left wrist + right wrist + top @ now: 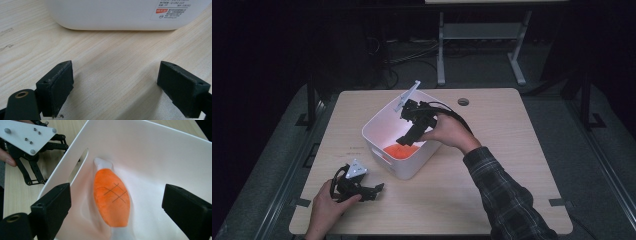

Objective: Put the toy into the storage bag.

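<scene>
bin (120,15): top cut by frame edge | label (172,11): print too small | plush toy (401,150): partly hidden by bin wall

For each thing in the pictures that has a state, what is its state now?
White bin: upright on the table, open at the top.
Orange plush toy: lying on the bin's bottom, free of both grippers.
Right gripper: open, above the toy inside the bin, nothing between its jaws.
Left gripper: open, low over the table beside the bin, holding nothing.
</scene>
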{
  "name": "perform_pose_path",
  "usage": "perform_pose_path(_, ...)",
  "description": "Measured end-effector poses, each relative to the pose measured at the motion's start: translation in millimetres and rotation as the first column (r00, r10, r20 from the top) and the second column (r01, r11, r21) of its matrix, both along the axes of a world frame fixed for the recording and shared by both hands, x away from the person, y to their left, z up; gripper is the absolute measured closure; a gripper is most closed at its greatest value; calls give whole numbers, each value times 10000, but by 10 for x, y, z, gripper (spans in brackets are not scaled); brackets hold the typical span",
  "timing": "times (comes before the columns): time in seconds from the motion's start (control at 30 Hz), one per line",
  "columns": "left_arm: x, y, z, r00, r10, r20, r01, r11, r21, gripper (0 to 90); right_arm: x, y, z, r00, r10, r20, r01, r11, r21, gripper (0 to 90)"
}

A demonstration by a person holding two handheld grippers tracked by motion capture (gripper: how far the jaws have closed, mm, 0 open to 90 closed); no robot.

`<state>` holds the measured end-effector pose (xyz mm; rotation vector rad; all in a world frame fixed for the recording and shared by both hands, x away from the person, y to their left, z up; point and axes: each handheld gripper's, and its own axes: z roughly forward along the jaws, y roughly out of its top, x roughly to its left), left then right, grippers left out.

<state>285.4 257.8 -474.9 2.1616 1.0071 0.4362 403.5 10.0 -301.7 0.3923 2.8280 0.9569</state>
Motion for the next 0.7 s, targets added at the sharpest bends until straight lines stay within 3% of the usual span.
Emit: perform_pose_path(0.7,-1,-2,-2,10000,21,16,-21,10000,-38,126,-166,-691,74,9945,-1040,107,1033,9934,506,80)
